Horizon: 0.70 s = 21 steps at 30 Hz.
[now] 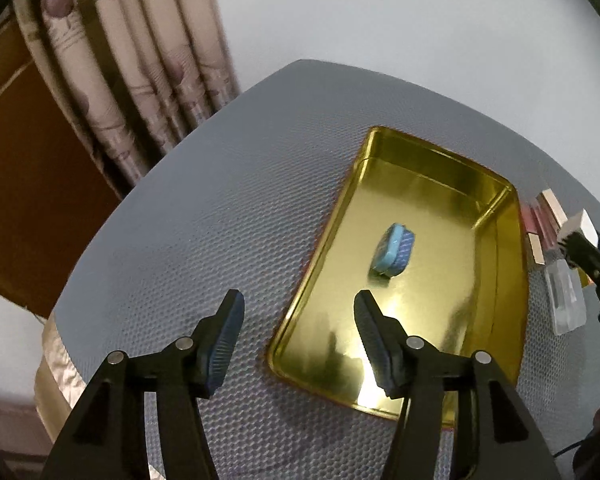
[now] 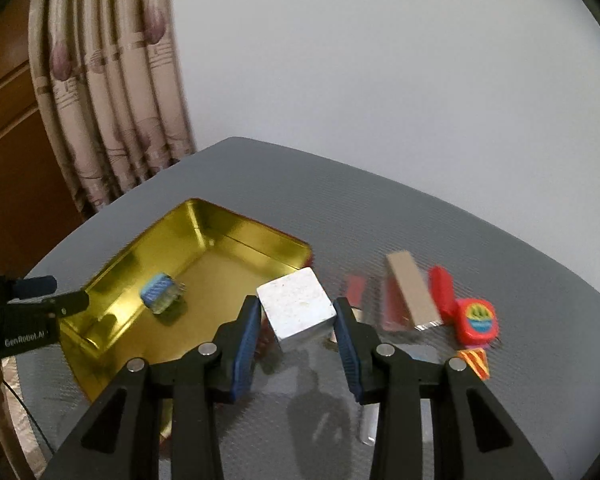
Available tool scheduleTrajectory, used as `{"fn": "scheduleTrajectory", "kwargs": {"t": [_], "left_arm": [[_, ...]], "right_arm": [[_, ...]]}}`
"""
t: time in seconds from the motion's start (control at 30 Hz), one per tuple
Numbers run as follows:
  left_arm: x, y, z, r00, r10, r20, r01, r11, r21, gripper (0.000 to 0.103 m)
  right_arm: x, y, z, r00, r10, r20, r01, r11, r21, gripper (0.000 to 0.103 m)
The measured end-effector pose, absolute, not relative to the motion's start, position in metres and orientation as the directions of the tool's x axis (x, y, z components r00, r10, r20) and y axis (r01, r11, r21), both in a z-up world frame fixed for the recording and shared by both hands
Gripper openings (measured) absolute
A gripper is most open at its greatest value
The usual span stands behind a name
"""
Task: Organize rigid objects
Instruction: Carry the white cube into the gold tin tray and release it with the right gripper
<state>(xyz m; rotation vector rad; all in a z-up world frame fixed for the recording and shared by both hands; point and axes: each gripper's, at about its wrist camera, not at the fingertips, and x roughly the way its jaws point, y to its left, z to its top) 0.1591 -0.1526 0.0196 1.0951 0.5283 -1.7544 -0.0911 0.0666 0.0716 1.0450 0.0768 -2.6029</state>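
Note:
A gold tin tray (image 1: 496,240) (image 2: 236,236) lies on the grey mat. A small blue block (image 1: 393,251) (image 2: 160,292) rests inside it. My left gripper (image 1: 298,312) hangs open above the tray's near left edge, with nothing between its fingers. My right gripper (image 2: 296,312) is shut on a white box (image 2: 298,306), held above the mat just right of the tray. In the left wrist view the same white box (image 1: 582,226) shows at the right edge in the right gripper's black fingers (image 1: 592,256).
Right of the tray lie a beige long box (image 2: 414,288), a red tape measure (image 2: 478,318), a red stick (image 2: 440,286), a striped triangular piece (image 2: 476,362) and a clear bottle (image 1: 564,300). Curtains (image 1: 140,80) and a wooden door (image 1: 32,200) stand behind the table's left edge.

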Motion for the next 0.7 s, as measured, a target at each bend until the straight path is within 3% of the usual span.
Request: {"fn": "scheduleTrajectory", "kwargs": {"t": [0.7], "left_arm": [[0.174, -0.161, 0.015, -0.101, -0.516, -0.851, 0.909, -0.395, 0.131, 0.06]], "right_arm": [[-0.17, 0.008, 0.041, -0.534, -0.241, -0.81, 0.385, -0.922, 0.021, 0.038]]}}
